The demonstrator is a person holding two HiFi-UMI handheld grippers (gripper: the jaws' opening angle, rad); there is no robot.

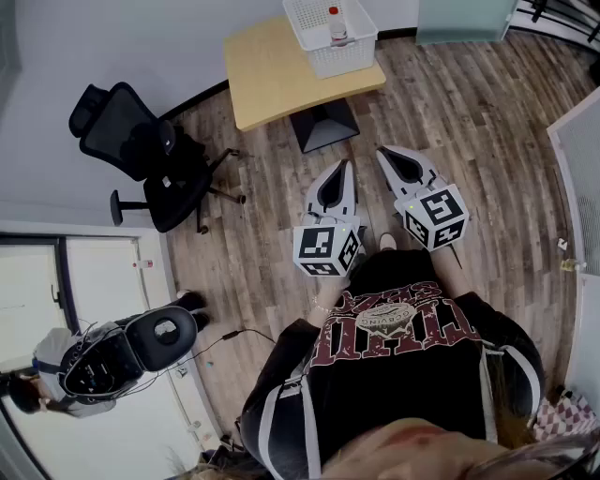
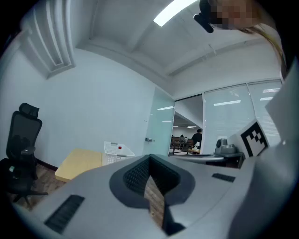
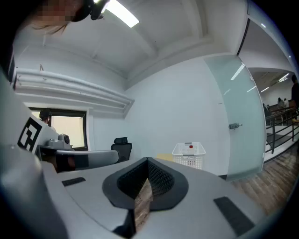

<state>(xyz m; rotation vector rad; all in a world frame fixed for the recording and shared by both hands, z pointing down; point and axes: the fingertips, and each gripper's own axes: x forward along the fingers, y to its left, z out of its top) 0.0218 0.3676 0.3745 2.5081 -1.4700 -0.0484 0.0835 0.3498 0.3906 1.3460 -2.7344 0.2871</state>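
Observation:
In the head view I hold both grippers in front of my body, above the wooden floor (image 1: 469,122). The left gripper (image 1: 343,165) and the right gripper (image 1: 382,151) both point toward a light wooden table (image 1: 267,80). On its far end stands a white basket (image 1: 333,42) with a red-capped bottle (image 1: 335,21) in it. The left gripper (image 2: 149,158) has its jaws closed tip to tip with nothing between them. The right gripper (image 3: 147,161) is shut and empty too. Both tips hang well short of the table (image 2: 79,163) and basket (image 3: 189,154).
A black office chair (image 1: 141,150) stands left of the table by the curved wall. Another person (image 1: 28,384) and a black padded seat (image 1: 141,347) are at the lower left. A frosted glass door (image 3: 233,130) is right of the basket.

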